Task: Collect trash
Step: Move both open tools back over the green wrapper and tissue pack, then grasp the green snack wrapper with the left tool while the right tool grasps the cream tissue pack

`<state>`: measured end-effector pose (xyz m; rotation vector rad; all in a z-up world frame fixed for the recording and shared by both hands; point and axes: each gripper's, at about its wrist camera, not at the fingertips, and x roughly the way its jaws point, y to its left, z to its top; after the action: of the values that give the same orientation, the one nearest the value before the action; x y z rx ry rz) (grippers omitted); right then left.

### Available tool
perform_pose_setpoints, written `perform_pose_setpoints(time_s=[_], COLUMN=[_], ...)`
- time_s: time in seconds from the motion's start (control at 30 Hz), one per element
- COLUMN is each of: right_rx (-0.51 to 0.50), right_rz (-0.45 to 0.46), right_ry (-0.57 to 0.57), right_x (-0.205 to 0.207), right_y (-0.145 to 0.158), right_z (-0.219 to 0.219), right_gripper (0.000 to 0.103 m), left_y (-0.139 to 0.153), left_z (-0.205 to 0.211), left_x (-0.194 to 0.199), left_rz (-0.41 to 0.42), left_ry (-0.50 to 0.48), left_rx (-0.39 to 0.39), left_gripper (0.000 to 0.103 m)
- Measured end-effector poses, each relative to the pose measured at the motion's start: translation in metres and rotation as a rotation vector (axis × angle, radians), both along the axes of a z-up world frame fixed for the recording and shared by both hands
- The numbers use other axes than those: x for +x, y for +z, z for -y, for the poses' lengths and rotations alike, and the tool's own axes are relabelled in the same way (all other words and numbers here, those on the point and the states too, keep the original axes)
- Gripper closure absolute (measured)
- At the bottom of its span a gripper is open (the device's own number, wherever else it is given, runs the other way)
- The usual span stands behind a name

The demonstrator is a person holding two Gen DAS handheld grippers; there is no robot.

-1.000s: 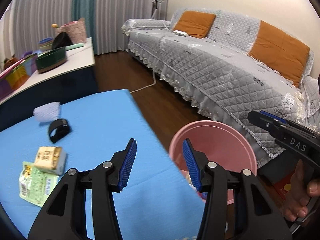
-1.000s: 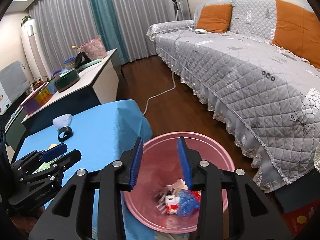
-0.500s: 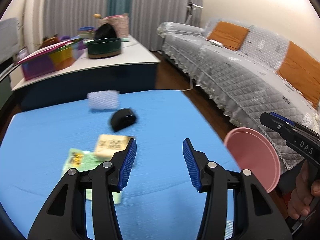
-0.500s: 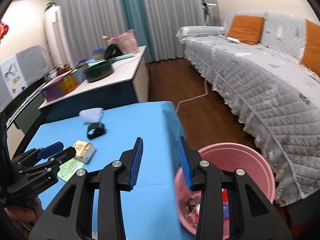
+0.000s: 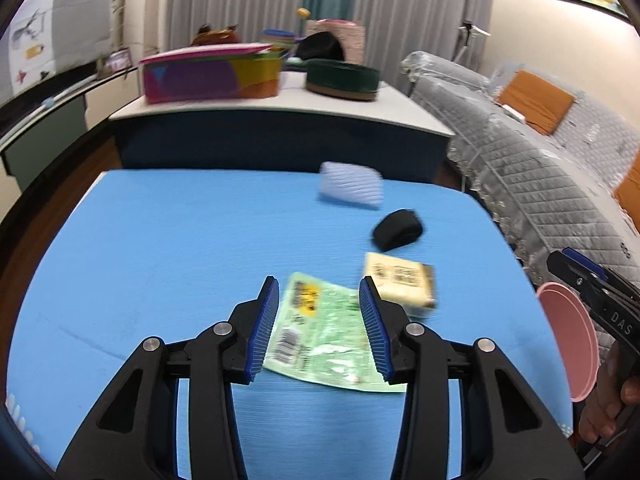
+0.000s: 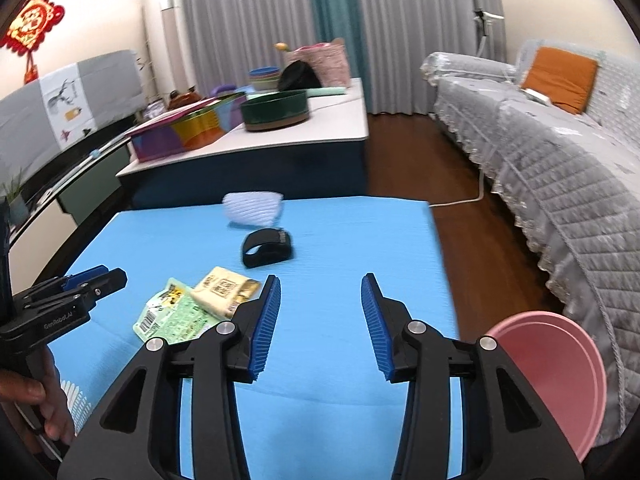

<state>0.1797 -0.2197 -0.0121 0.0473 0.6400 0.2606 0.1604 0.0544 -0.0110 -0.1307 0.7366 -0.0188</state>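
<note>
On the blue surface (image 5: pixel 168 248) lies a green wrapper (image 5: pixel 320 336), flat, with a tan packet (image 5: pixel 400 280) touching its far right corner. Left gripper (image 5: pixel 319 326) hovers over the wrapper, its jaws apart and just closing, nothing pinched. Right gripper (image 6: pixel 320 322) hangs over bare blue, jaws apart, just opening, empty. Beyond lie a black band (image 6: pixel 267 247) and a pale ribbed cup (image 6: pixel 252 208); a pink bin (image 6: pixel 560 364) stands off the surface's right edge.

Pink bin (image 6: pixel 556 364) cut by the frame edge, its inside hidden; motion-blurred print on green wrapper (image 5: pixel 320 332).
</note>
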Motion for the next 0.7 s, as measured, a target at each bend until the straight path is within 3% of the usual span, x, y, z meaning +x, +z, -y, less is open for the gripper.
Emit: perform_pose_setpoints(time_s=[0.3,0.43,0.57,0.7], right_rx=[0.016,-0.008,-0.048,-0.063], right_rz=[-0.031,-0.054,-0.063,-0.083], right_ry=[0.122,0.19,0.239,0.262], right_x=[0.028,0.038,0.045,0.052], right_y=[-0.021,-0.031,-0.039,-0.046], right_z=[-0.038,-0.059,-0.077,-0.086], right_gripper=[0.045,0.027,0.017,0.016], left_y=[-0.024,-0.038,-0.05,-0.054], left_z=[-0.02,-0.021,-0.018,-0.015], left_x=[0.014,0.022,0.029,0.034], left_rz=[-0.062,-0.108,-0.143,-0.157], left_ry=[0.024,0.017,0.019,0.016], left_rx=[-0.003,-0.016,-0.012,-0.01], left_gripper=[0.062,0.062,0.062,0.062])
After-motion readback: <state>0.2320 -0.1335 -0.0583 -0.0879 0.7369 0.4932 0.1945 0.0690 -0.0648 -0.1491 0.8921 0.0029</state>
